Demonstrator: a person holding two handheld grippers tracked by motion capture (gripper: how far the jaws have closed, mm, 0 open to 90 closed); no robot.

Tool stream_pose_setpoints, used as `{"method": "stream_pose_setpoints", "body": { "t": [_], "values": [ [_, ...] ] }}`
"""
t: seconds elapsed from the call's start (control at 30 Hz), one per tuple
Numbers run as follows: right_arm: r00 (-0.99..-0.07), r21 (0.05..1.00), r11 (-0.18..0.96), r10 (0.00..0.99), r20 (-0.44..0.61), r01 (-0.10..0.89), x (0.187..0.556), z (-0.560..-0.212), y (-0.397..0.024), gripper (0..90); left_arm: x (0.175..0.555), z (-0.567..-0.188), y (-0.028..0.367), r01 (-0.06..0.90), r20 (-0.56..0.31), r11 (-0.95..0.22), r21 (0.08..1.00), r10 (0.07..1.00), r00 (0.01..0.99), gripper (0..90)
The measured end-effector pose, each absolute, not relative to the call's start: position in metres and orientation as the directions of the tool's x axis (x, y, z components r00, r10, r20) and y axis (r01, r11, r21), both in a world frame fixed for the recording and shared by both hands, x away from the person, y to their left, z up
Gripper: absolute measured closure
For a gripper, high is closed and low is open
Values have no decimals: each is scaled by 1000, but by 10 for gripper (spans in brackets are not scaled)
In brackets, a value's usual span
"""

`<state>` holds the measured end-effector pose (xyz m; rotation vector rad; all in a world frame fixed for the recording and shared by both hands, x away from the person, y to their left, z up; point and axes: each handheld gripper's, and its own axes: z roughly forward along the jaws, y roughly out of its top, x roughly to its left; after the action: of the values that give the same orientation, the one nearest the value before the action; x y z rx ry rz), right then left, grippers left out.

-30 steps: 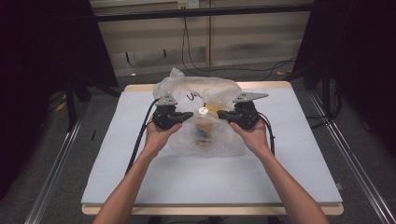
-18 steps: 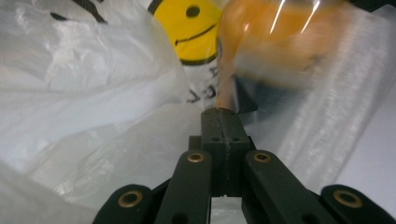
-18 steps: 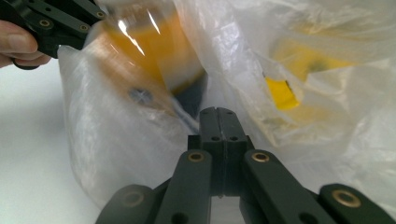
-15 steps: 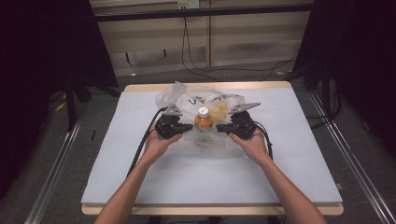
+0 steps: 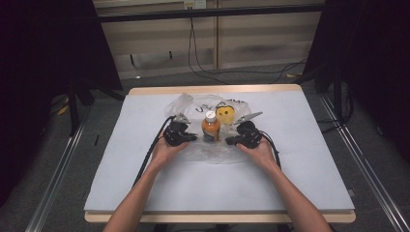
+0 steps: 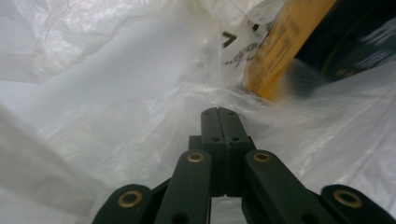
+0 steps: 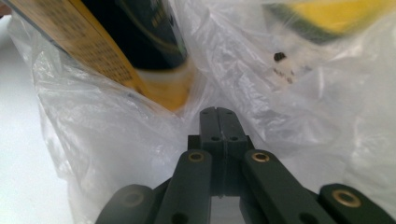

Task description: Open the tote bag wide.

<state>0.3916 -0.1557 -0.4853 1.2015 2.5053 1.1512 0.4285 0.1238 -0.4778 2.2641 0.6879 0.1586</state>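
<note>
Film of a crumpled clear plastic bag [image 5: 193, 107] is pinched on the left by the left gripper [image 5: 192, 138] and on the right by the right gripper [image 5: 229, 141], the jaws of each pressed fully together on the plastic, as is seen in both gripper views. Between them, near the middle of the white-covered table [image 5: 309, 159], an orange drink bottle with a white cap [image 5: 210, 127] stands upright, with a round yellow object [image 5: 225, 114] just beyond it toward the far side. Both sides appear to be held low and apart so that the bag is spread down around its contents and the bottle is left exposed.
</note>
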Motion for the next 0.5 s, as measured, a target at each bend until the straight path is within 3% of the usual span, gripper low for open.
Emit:
{"method": "stream_pose_setpoints", "body": {
  "t": [0.5],
  "values": [
    [-692,701,387,691,210,599,371,-488,-186,900,423,-486,154,464,-138,-518,719,548,825,900]
  ]
}}
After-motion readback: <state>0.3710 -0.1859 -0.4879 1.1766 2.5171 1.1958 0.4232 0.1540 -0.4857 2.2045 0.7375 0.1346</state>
